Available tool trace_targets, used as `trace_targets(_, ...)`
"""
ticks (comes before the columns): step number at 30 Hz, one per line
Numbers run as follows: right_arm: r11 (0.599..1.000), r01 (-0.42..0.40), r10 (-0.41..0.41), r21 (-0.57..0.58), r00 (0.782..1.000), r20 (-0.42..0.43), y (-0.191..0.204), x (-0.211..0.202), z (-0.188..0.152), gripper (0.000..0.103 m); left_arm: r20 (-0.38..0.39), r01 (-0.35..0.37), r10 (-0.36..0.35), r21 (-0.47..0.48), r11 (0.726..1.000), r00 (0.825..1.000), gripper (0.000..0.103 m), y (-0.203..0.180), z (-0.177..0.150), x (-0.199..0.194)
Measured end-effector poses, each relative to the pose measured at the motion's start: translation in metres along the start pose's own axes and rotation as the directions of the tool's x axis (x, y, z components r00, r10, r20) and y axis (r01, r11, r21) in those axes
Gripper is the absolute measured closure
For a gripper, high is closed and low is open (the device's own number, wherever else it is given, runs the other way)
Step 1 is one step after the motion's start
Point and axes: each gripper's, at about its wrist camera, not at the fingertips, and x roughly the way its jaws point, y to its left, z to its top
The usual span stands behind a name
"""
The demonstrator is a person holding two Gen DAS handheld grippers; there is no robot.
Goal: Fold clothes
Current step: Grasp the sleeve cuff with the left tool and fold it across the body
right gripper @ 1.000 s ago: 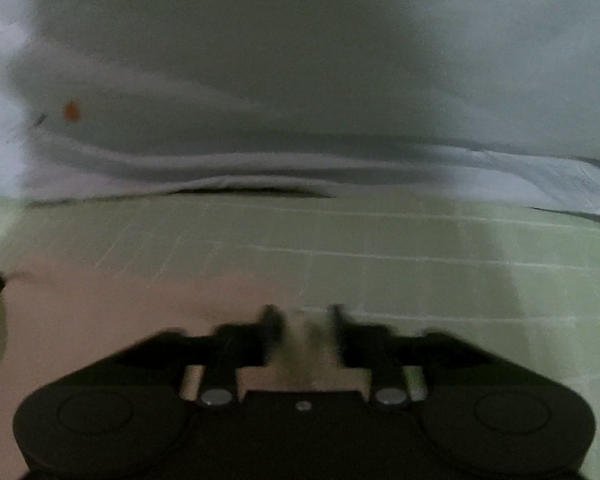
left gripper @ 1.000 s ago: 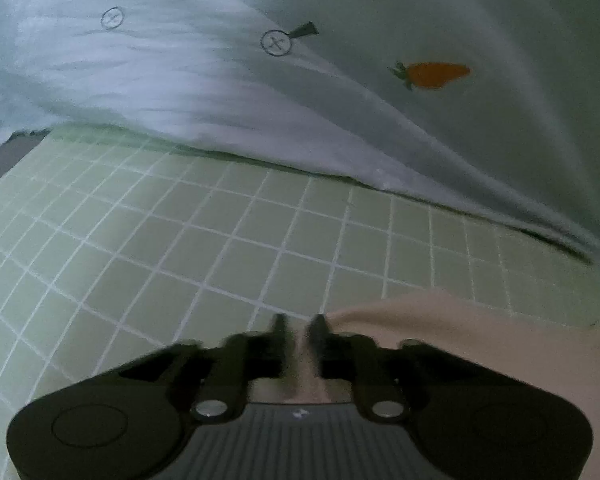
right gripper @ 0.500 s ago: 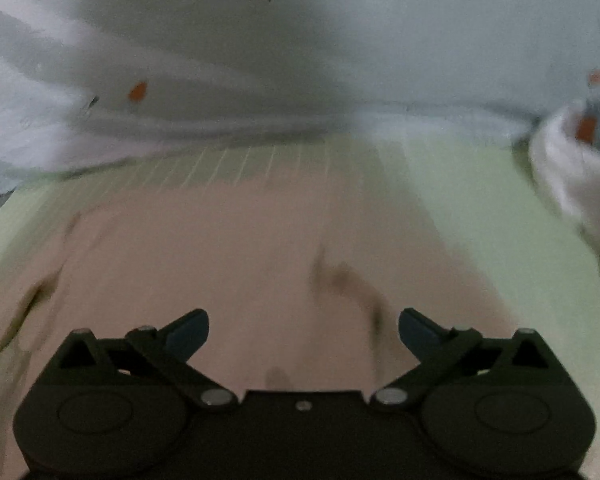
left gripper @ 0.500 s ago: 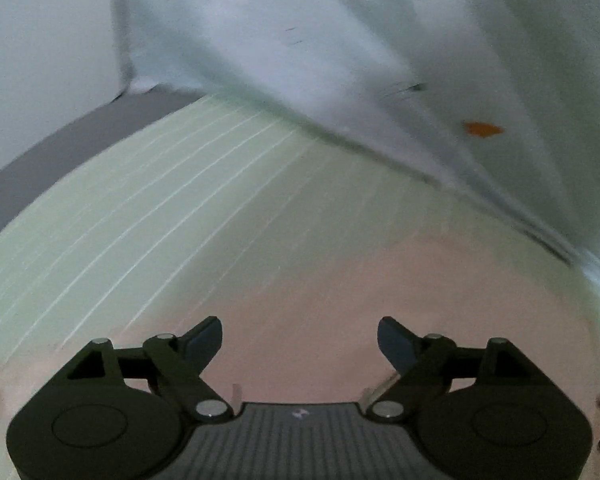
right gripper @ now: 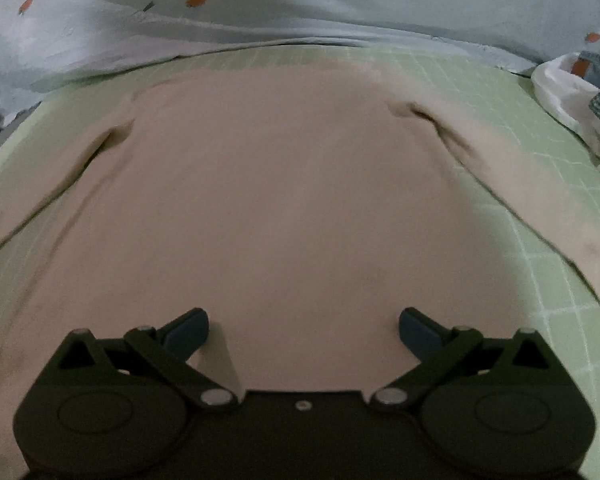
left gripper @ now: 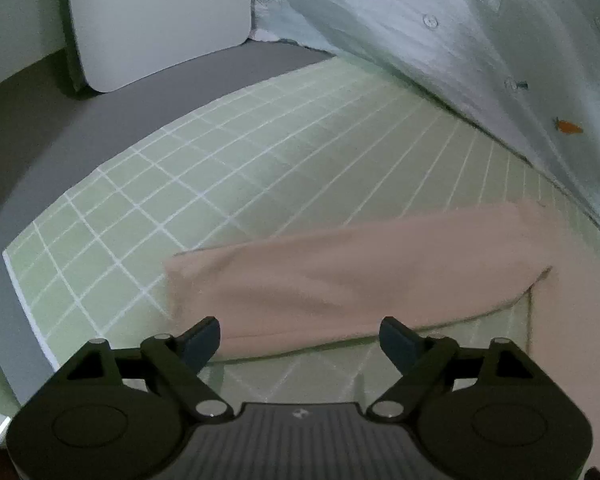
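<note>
Pink garment (right gripper: 292, 200) flat on green grid mat (left gripper: 228, 152); left gripper (left gripper: 300, 334) jaws opening, empty, over sleeve; right gripper (right gripper: 303, 326) wide, empty

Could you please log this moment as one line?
garment: pink long-sleeved top flat on green grid mat | left gripper: opening, empty, over sleeve | right gripper: open, empty

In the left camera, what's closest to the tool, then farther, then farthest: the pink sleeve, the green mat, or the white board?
1. Pink sleeve, right in front of the left tool.
2. Green mat, stretching beyond the sleeve.
3. White board, standing at the far upper left, past the mat's edge.
</note>
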Motion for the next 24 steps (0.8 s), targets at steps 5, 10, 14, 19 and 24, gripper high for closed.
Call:
trace_targets(5, 0.993, 0.08, -0.083, 0.082, 0.996, 0.034, 0.021, -0.009, -0.017, 0.0, -0.036, 0.015, -0.013, 0.053, 0.998, 0.999, 0.012, 0.021, -0.004, 0.01)
trace_targets(10, 0.979, 0.138, -0.153, 0.151, 0.984, 0.093, 0.03, -0.012, -0.031, 0.0, -0.067, 0.018, -0.012, 0.099, 0.995, 0.998, 0.012, 0.033, -0.002, 0.025)
trace_targets(14, 0.977, 0.14, -0.158, 0.159, 0.982, 0.105, 0.03, -0.012, -0.03, 0.0, -0.072, 0.01, -0.003, 0.099, 0.995, 0.997, 0.012, 0.045, 0.001, 0.032)
trace_targets(19, 0.972, 0.156, -0.178, 0.177, 0.977, 0.119, 0.034, -0.012, -0.034, 0.0, -0.077, 0.009, -0.005, 0.059, 0.998, 0.997, 0.011, 0.058, 0.001, 0.038)
trace_targets(24, 0.969, 0.163, -0.187, 0.186, 0.975, 0.121, 0.038, -0.014, -0.037, 0.0, -0.07, -0.007, 0.011, 0.068, 0.998, 0.998, 0.009, 0.054, 0.0, 0.041)
